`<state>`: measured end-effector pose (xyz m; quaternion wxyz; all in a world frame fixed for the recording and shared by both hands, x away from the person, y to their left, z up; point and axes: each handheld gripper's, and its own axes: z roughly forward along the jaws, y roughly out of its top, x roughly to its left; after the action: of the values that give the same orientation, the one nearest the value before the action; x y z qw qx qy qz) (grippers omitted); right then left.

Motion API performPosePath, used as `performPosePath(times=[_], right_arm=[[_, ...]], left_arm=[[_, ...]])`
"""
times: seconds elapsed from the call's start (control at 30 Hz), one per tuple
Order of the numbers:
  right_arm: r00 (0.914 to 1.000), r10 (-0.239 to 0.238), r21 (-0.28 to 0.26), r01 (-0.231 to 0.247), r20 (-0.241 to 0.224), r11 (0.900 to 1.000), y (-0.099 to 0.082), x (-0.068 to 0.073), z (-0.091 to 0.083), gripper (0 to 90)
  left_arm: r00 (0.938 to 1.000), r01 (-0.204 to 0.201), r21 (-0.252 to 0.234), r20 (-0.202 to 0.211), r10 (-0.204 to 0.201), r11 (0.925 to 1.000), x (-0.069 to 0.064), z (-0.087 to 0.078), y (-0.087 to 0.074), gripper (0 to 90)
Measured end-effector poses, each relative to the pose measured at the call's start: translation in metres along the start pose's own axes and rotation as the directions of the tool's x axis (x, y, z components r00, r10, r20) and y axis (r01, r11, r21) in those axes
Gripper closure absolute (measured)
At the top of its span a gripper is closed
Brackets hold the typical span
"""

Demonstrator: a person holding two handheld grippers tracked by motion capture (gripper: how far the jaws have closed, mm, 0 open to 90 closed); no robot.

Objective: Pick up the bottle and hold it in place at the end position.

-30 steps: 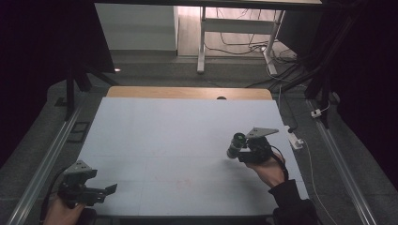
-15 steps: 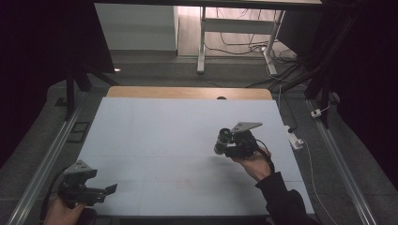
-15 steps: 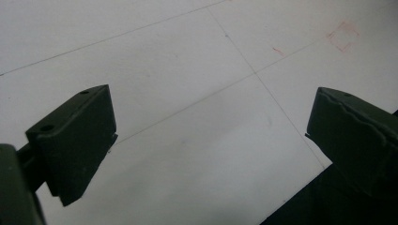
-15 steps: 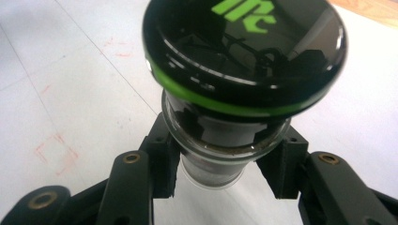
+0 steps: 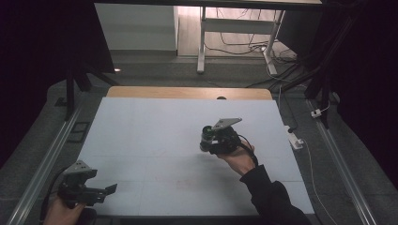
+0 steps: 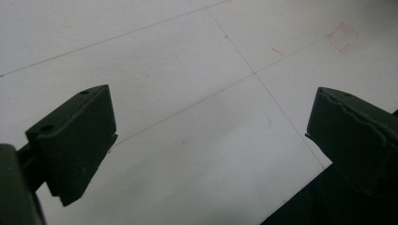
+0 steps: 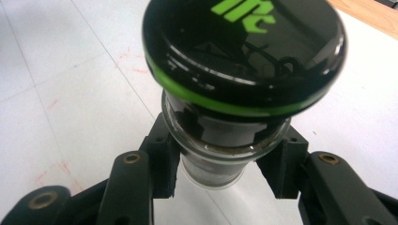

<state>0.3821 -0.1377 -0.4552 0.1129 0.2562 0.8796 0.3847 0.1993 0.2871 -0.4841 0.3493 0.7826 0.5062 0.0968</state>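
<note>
Clamped in the right gripper (image 5: 206, 140): a glass jar (image 7: 220, 154) with a glossy black lid (image 7: 244, 51), ringed in green and marked with green lettering on top. Jaws pressed against opposite sides of the clear glass just below the lid, as seen close up in the right gripper view, with the jar's base hanging free above the surface. From the high view, carried clear of the white table (image 5: 155, 131), over its right-hand half, roughly midway between the near and far edges, lid end turned toward the left of that picture. Held by a hand (image 5: 239, 159) in a dark sleeve (image 5: 270, 197) reaching in from the bottom right, grey three-cornered plate uppermost and a cable looping beside the wrist. Down at the near left corner of the table, the left gripper (image 5: 110, 190), gripped by the other hand (image 5: 63, 213) at the bottom edge. Jaws spread wide apart with nothing between them, in the left gripper view just bare white tabletop crossed by thin pencil lines and a few faint red marks. Well apart, the two grippers, with open table surface between. Beyond the white sheet, a strip of bare wood (image 5: 187, 92) along the far edge.
</note>
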Motion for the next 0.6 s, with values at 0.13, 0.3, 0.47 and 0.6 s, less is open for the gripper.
performPosePath(times=[0.13,0.3,0.47,0.6], right_arm=[[0.9999,-0.004,0.004,0.004,-0.012,1.0,0.007,0.002,0.012,52.9],[0.9998,-0.017,0.008,0.018,-0.013,0.9998,0.016,0.004,0.025,52.9],[0.9999,-0.011,0.018,0.011,-0.005,0.9998,0.021,0.0,0.038,52.9],[1.0,-0.003,0.028,0.003,-0.004,0.9996,0.024,-0.003,0.048,52.9]], left_arm=[[1.0,0.0,-0.001,0.0,0.0,1.0,0.0,0.0,0.0,3.0],[1.0,-0.001,-0.001,0.0,0.001,1.0,0.0,0.0,0.0,2.9],[1.0,-0.002,-0.002,0.001,0.002,1.0,0.0,0.0,0.0,2.9],[1.0,0.001,-0.003,0.002,-0.001,1.0,0.0,0.0,0.0,2.9]])
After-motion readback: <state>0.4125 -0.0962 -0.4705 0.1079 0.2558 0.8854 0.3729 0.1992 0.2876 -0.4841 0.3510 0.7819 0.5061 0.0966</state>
